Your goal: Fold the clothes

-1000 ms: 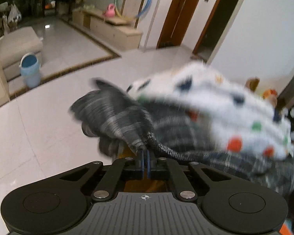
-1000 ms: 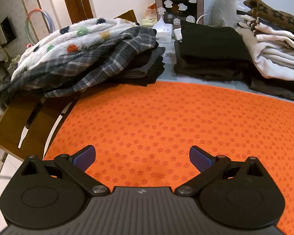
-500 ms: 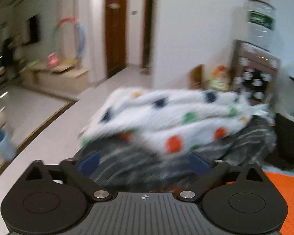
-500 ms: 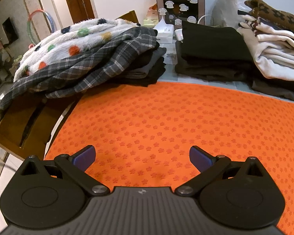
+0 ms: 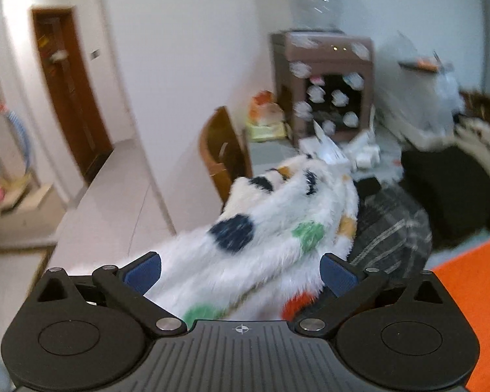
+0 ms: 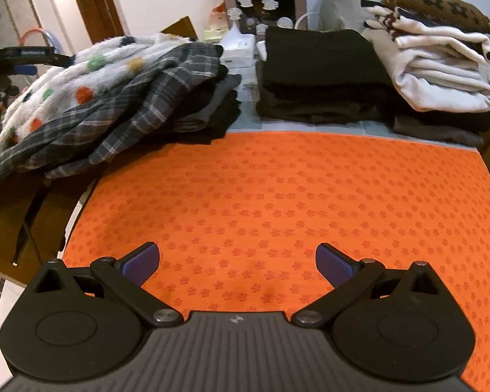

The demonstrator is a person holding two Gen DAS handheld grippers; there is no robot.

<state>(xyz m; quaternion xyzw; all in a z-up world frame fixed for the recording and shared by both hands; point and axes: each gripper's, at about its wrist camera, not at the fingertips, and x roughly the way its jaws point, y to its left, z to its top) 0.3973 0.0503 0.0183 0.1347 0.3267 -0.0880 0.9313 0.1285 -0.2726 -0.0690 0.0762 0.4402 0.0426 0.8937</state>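
We see the dotted fleece garment (image 5: 261,245) lying between the left gripper's (image 5: 240,274) released jaws, while the right gripper's (image 6: 236,263) spread jaws hover over the bare orange mat (image 6: 277,189).

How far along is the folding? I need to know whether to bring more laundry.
Done: folded stacks, a black pile and a cream pile, sit behind the orange mat. In hand: nothing; both the left claw and right claw are open. Left: the spotted fleece and plaid garment lie rumpled beside the mat.
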